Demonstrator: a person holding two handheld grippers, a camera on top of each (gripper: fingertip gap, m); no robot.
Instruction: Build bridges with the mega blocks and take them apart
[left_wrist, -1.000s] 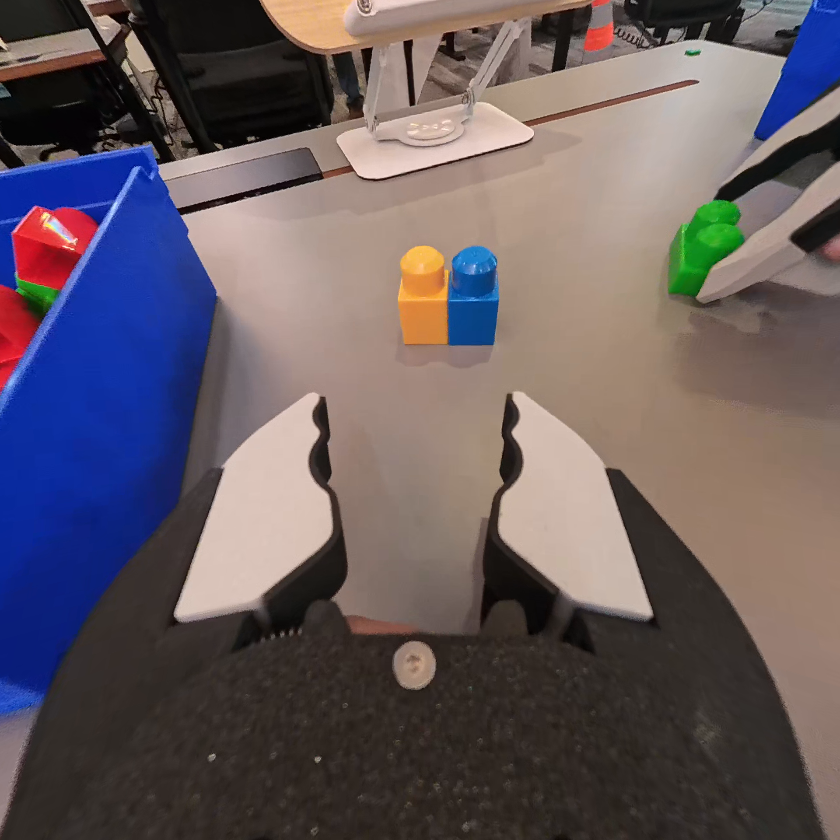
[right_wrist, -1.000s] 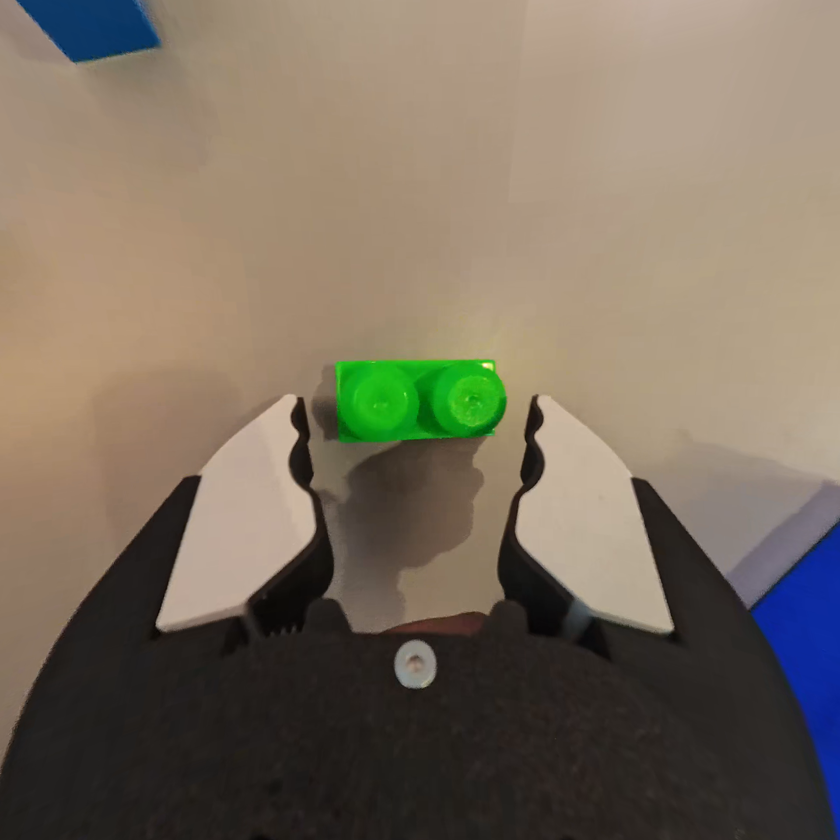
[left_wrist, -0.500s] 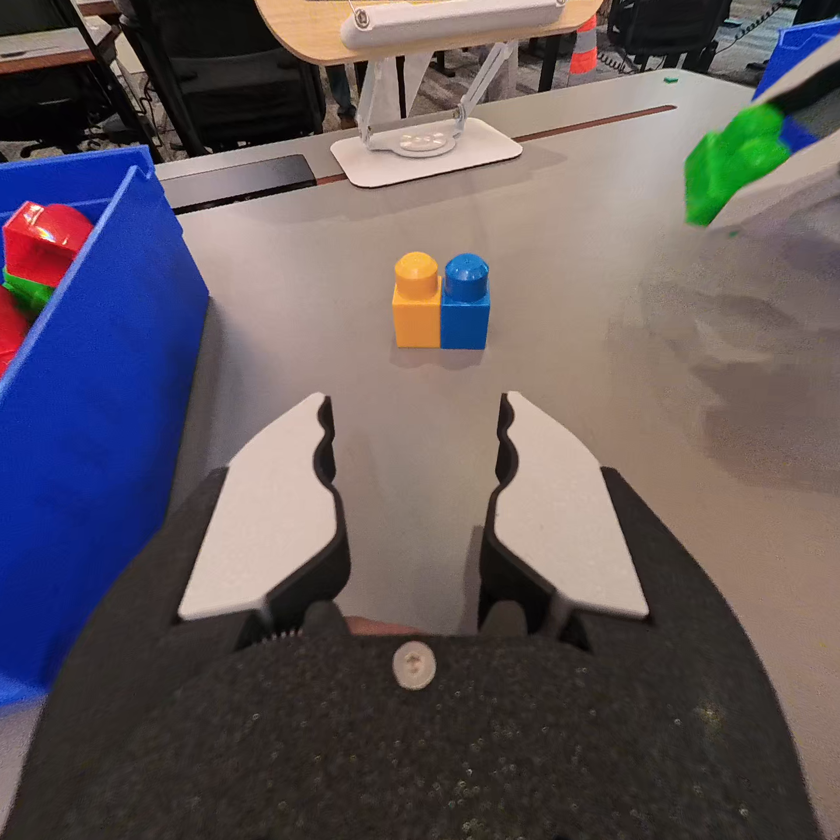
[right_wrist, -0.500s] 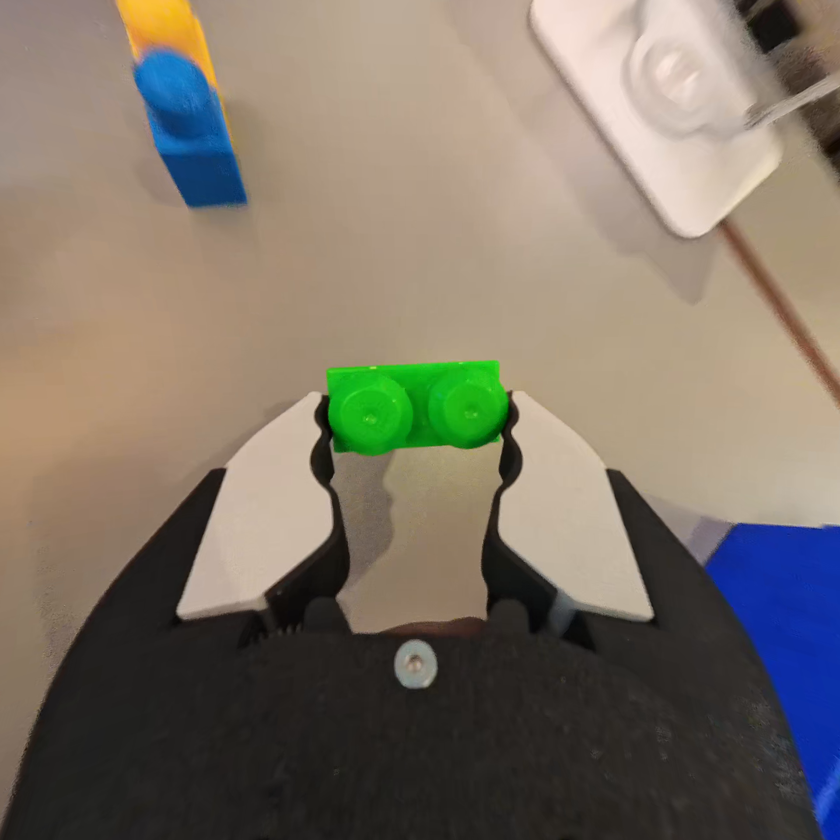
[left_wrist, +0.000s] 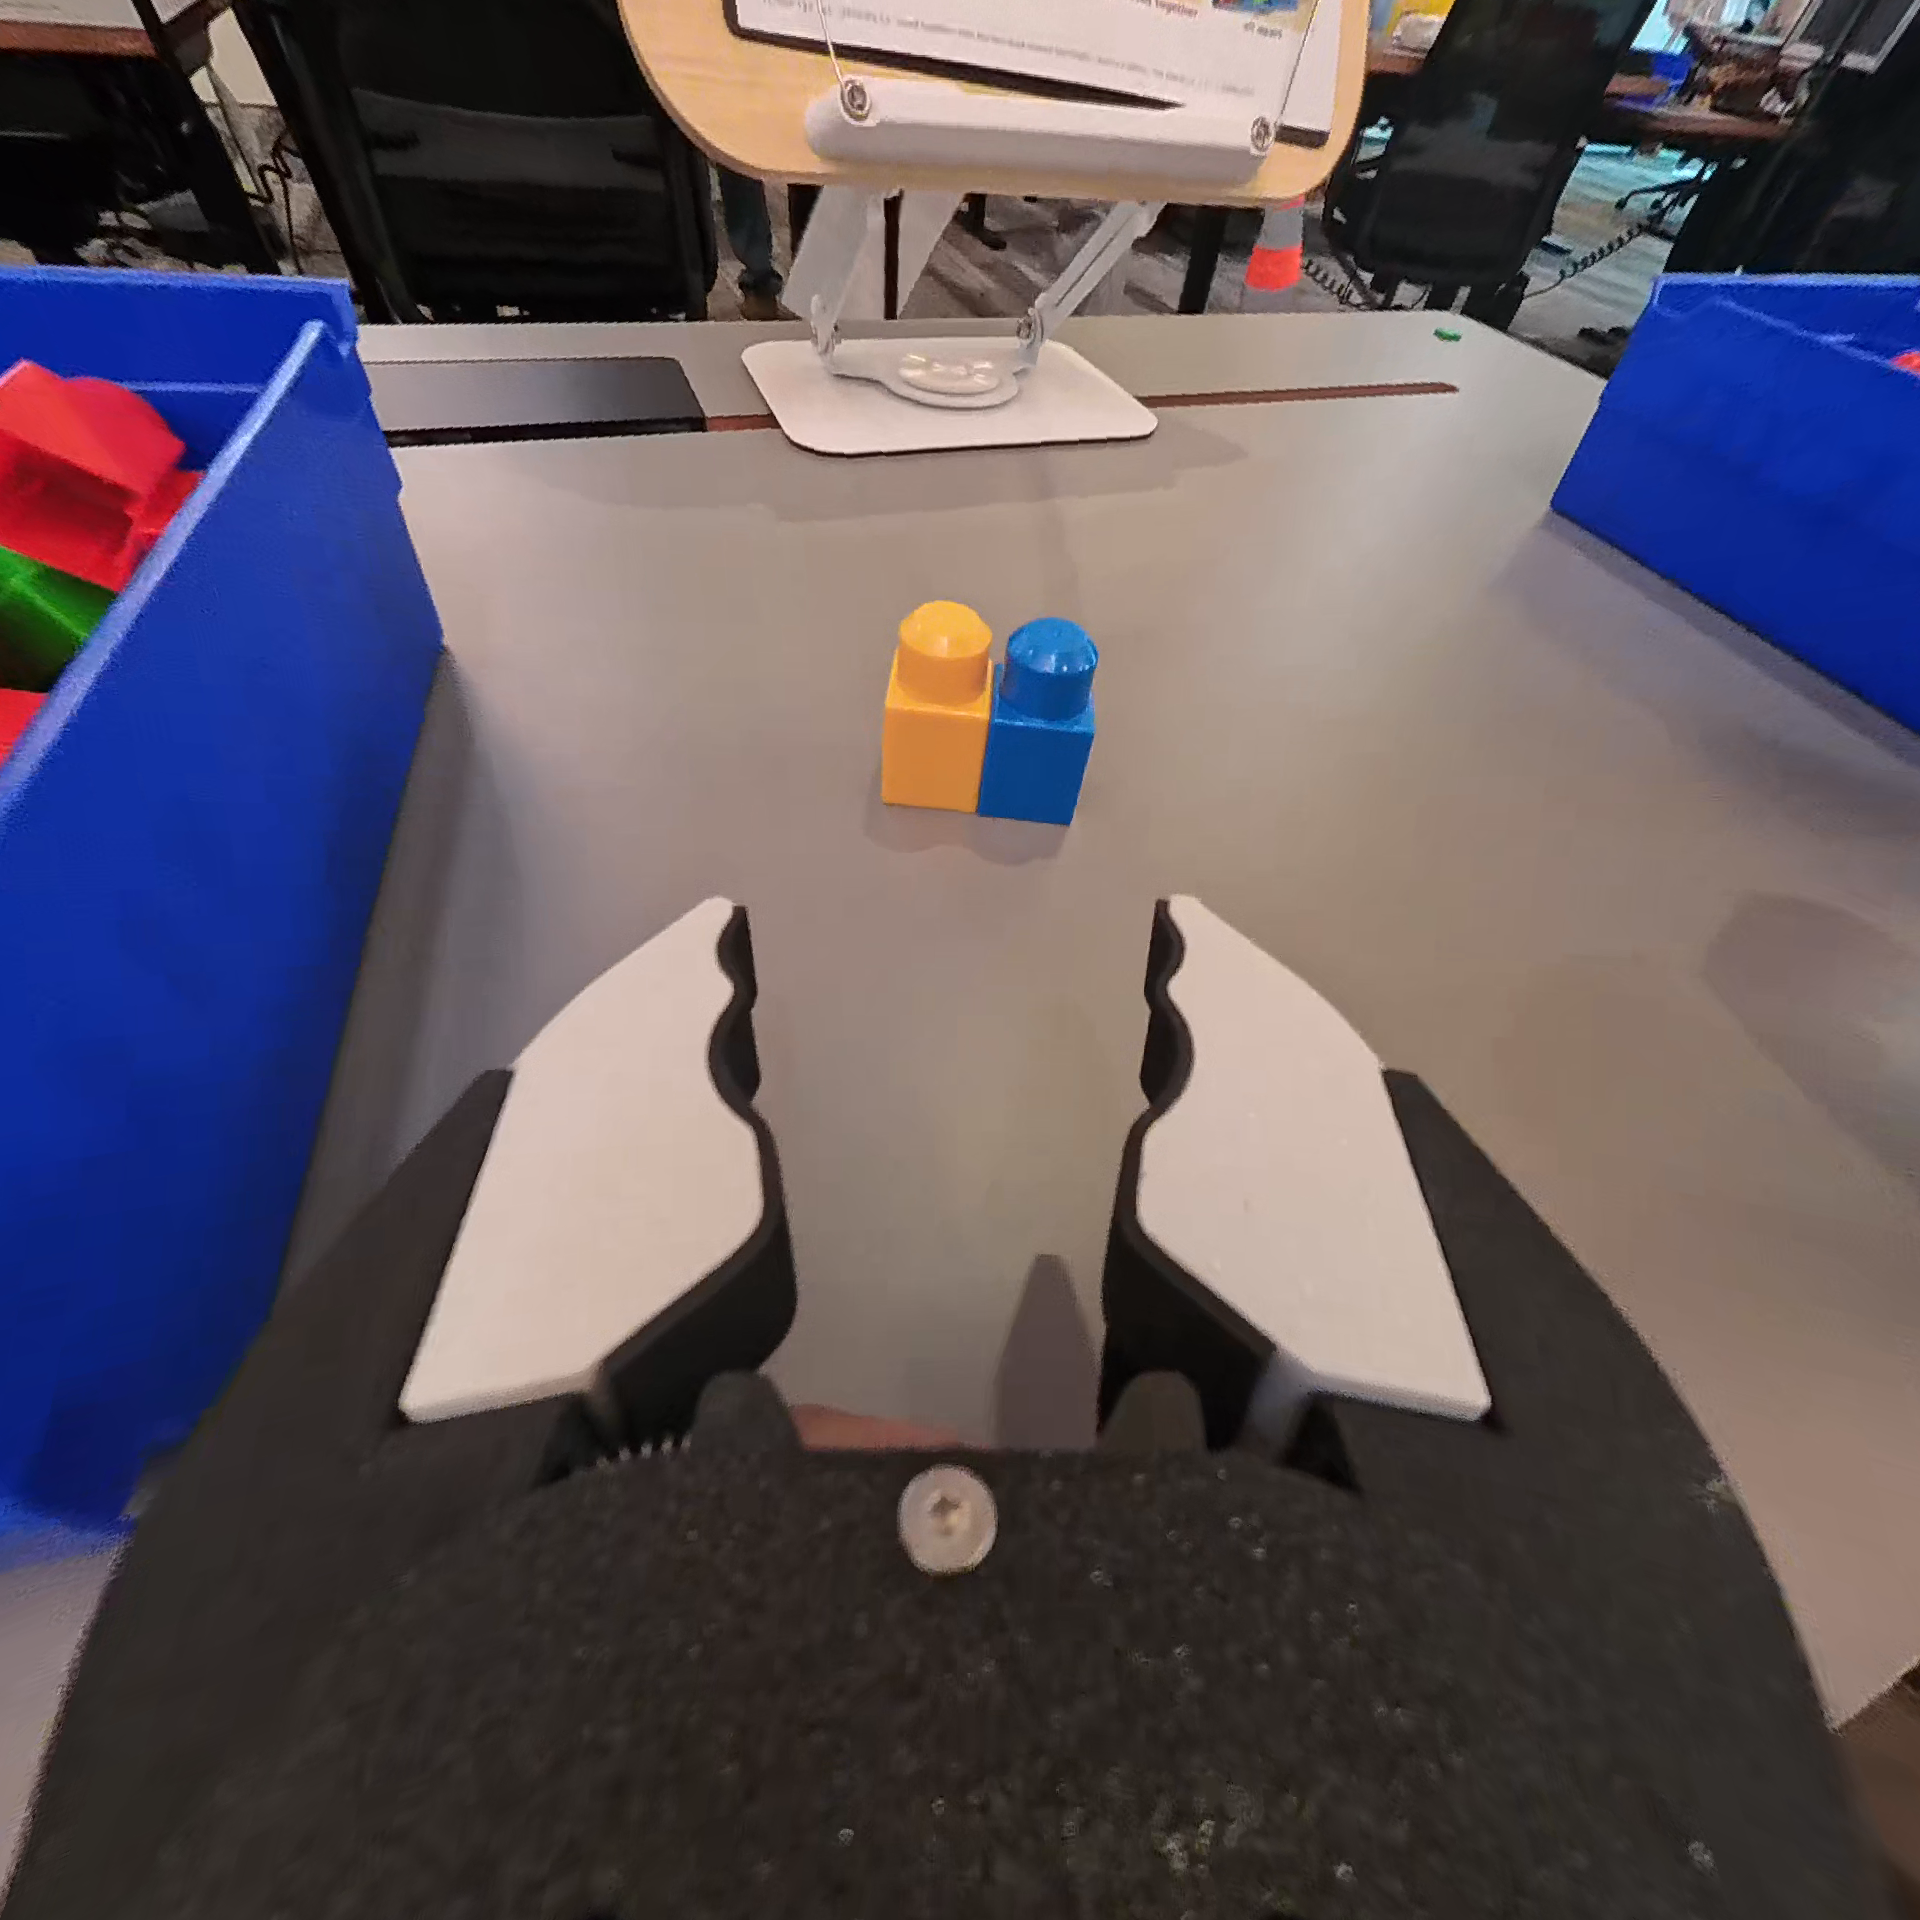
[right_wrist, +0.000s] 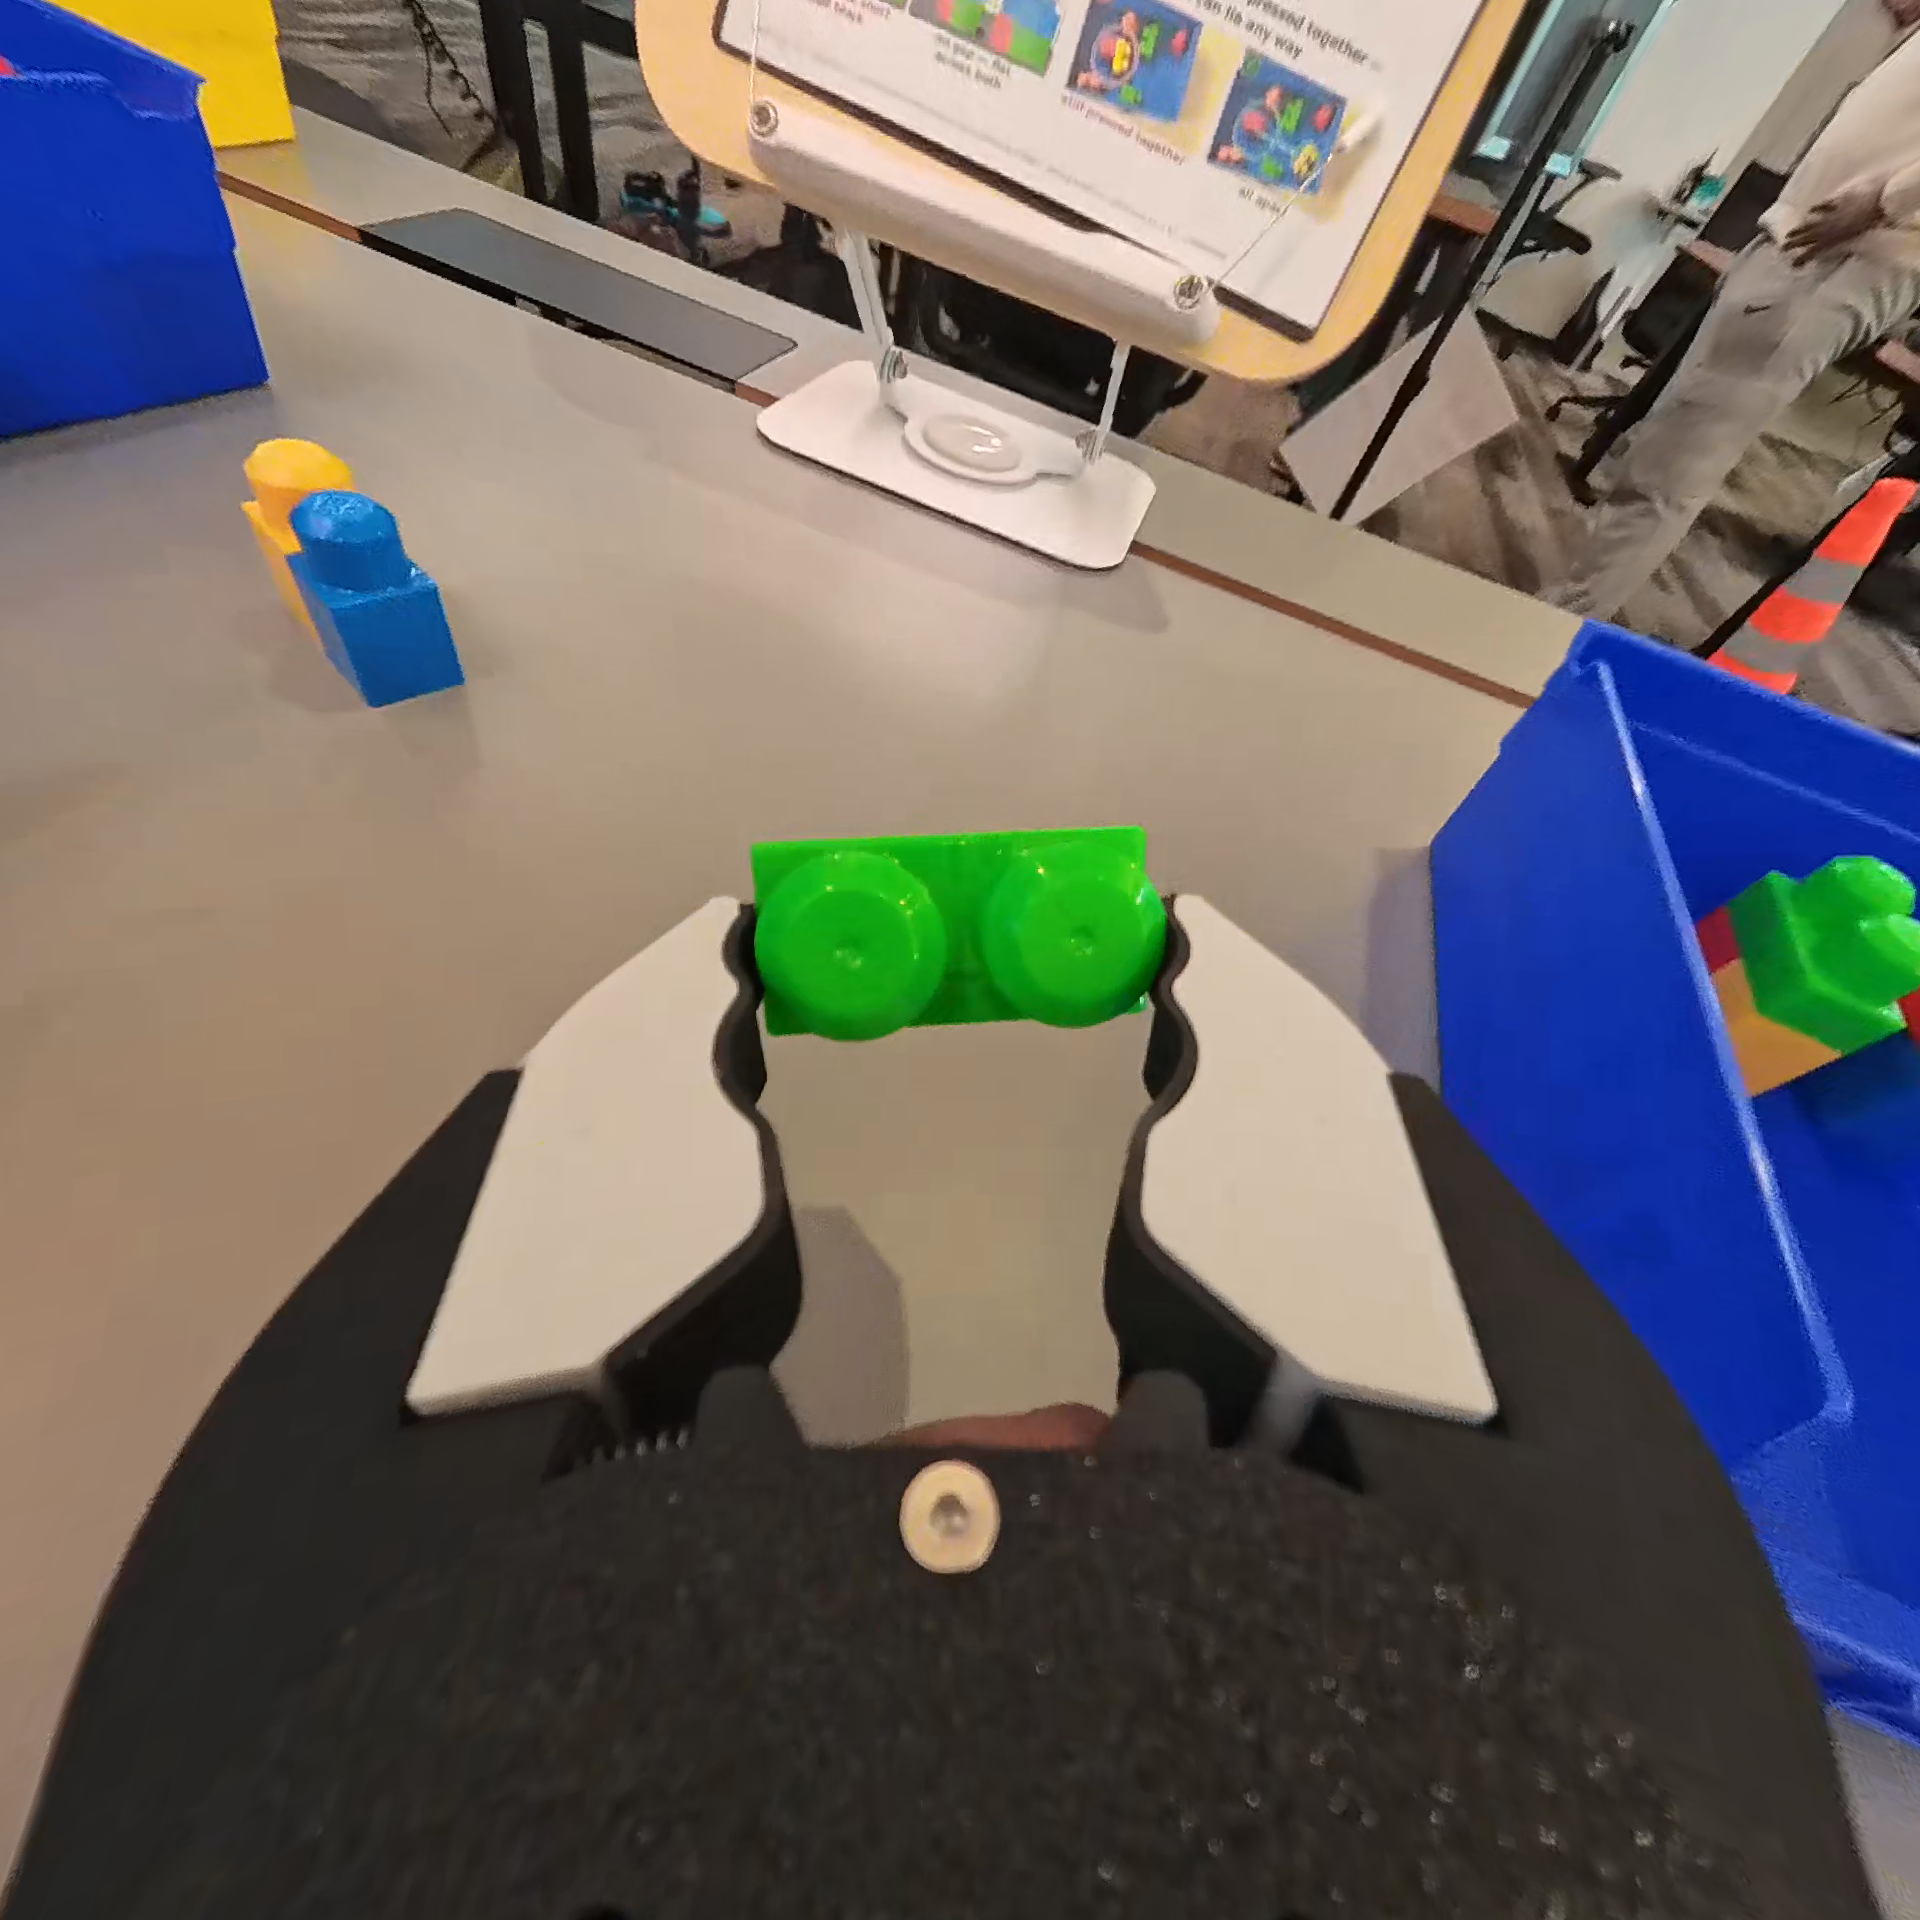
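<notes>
Since a second ago: green block (right_wrist: 951, 930) lifted off the grey table (right_wrist: 623, 748) and carried up and forward; then lying flat ahead of spread jaws, now clamped. View of right gripper (right_wrist: 954, 920) swung from looking down on the tabletop to a level look across it. Right gripper gone from the left wrist view, where it showed at far right a second ago. Left gripper (left_wrist: 945, 914) barely shifted.

Right gripper: clenched on the green block, one fingertip against each short end, both studs facing back toward the camera. Block held clear of the table surface.

Left gripper: released, jaws spread wide, nothing between them. Low over the table.

Yellow block (left_wrist: 935, 717) and blue block (left_wrist: 1039, 732): single-stud pieces, upright, side by side and touching, straight ahead of the left gripper. Same pair well ahead and to the left of the right gripper, blue nearer.

Blue bin (left_wrist: 208, 779) close on the left of the left gripper, red and green pieces inside. Second blue bin (right_wrist: 1579, 1039) just right of the right gripper, holding a green piece atop red and orange ones.

White stand (left_wrist: 951, 400) with a tilted board (left_wrist: 987, 135) beyond the block pair, at the far table edge. Orange cone (right_wrist: 1818, 592) on the floor past the second bin. Person (right_wrist: 1766, 312) standing in the background, far right.
</notes>
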